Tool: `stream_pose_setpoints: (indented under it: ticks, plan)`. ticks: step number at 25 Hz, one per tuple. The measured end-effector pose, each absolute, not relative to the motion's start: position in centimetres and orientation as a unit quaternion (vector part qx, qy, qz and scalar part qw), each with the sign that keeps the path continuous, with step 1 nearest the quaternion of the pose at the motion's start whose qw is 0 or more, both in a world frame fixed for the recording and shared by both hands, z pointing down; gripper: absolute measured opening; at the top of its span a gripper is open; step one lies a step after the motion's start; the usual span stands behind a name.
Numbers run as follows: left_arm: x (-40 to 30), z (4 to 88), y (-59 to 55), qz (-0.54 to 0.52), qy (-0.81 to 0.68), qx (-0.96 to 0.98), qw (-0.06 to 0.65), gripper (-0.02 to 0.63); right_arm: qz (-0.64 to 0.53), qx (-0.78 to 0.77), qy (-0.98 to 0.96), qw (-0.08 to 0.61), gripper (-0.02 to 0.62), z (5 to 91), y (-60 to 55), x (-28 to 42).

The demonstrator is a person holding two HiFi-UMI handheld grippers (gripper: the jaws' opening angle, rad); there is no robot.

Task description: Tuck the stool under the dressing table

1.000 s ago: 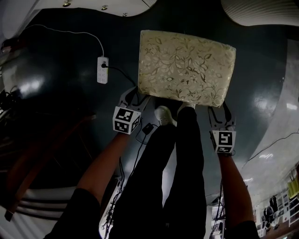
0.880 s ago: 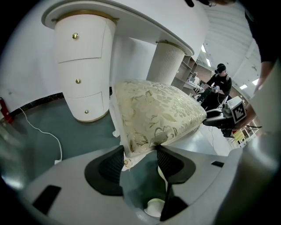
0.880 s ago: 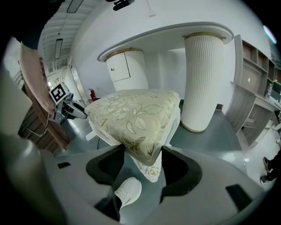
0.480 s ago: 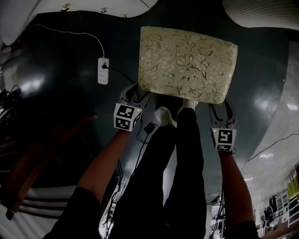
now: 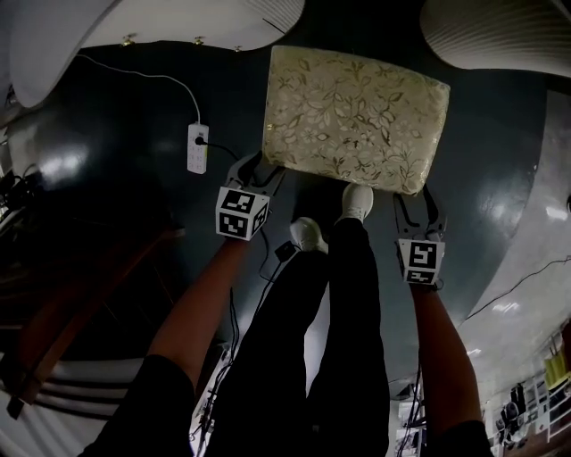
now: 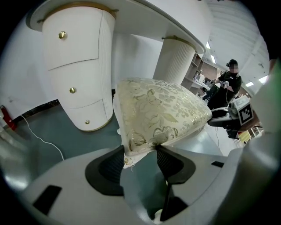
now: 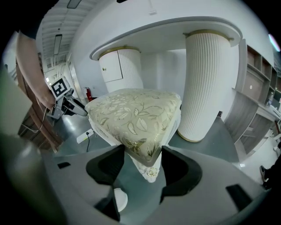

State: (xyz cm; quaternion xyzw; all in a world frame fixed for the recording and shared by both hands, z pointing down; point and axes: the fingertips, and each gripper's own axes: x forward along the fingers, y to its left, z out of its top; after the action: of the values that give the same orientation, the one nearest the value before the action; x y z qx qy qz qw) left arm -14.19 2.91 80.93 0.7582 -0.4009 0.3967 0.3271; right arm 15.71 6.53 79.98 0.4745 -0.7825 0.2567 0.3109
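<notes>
Gold-patterned fabric on the stool [image 5: 355, 119], straight ahead over the dark floor and short of the white dressing table [image 5: 178, 22]; resting or just lifted, hard to tell. Gripped at its 2 near corners: left gripper [image 5: 259, 171] pinching the left-hand corner of the seat, right gripper [image 5: 417, 203] pinching the right-hand one, with pads pressed against the fabric edge on both sides in each gripper view. Long axis of the seat lying across the line of push, roughly parallel to the table's front, slightly skewed in the head view with the right near corner a little closer to the body. Beyond the stool, the knee gap between the drawer pedestal [image 6: 79, 66] and the fluted column [image 7: 206, 83]. Both hands about equally near, so probably an even push forward. Worth minding the power strip [image 5: 197, 147], just left of the path.
</notes>
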Motion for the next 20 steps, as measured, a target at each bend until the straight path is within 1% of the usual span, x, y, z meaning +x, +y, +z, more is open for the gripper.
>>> stream_pose_setpoints:
  ticks: [7, 11, 20]
  plan:
    - [-13.9, 81.4, 4.0, 0.394, -0.417, 0.748, 0.333, 0.238, 0.279, 0.452, -0.779, 0.332, 0.252, 80.5, 6.3, 16.2]
    - [-13.6, 81.4, 4.1, 0.396, -0.421, 0.745, 0.333, 0.238, 0.268, 0.445, -0.781, 0.346, 0.252, 80.2, 5.8, 16.5]
    - [-13.5, 81.7, 3.8, 0.385, -0.424, 0.755, 0.320, 0.238, 0.254, 0.467, -0.776, 0.340, 0.250, 80.2, 5.7, 16.5]
